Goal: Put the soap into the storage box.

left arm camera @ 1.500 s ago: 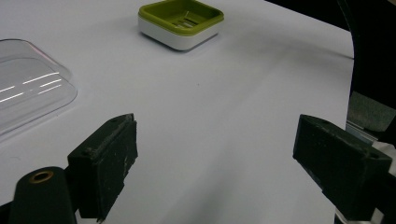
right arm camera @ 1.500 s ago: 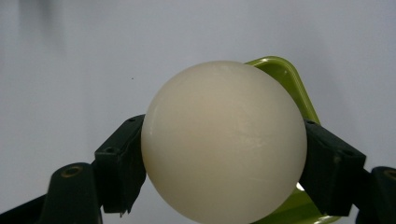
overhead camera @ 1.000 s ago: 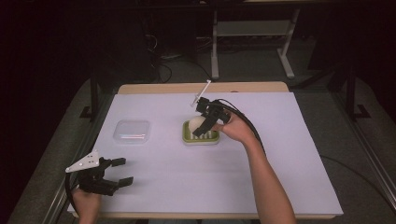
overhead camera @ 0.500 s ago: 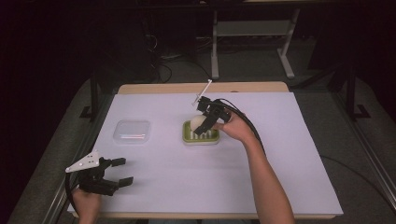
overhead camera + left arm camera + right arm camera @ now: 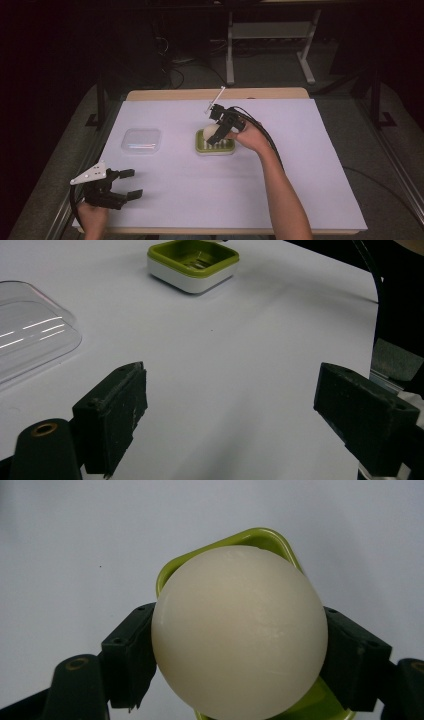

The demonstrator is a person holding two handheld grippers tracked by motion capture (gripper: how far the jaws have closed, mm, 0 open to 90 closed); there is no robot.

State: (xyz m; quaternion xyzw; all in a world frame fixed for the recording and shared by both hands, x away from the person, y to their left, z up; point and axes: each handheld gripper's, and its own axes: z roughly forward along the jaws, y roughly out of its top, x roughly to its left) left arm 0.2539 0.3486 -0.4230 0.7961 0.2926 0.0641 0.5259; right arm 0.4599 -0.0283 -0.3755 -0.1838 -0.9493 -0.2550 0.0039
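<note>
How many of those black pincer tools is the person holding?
2. The left hand-held gripper sits near the table's front left corner, jaws apart and empty. The right hand-held gripper is at the green dish, clamped on a cream ball.

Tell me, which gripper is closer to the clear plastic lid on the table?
The left. The left gripper sits open near the table's front edge, a short way in front of the clear lid. The right gripper is off to the lid's side, gripping the cream ball over the green dish.
</note>
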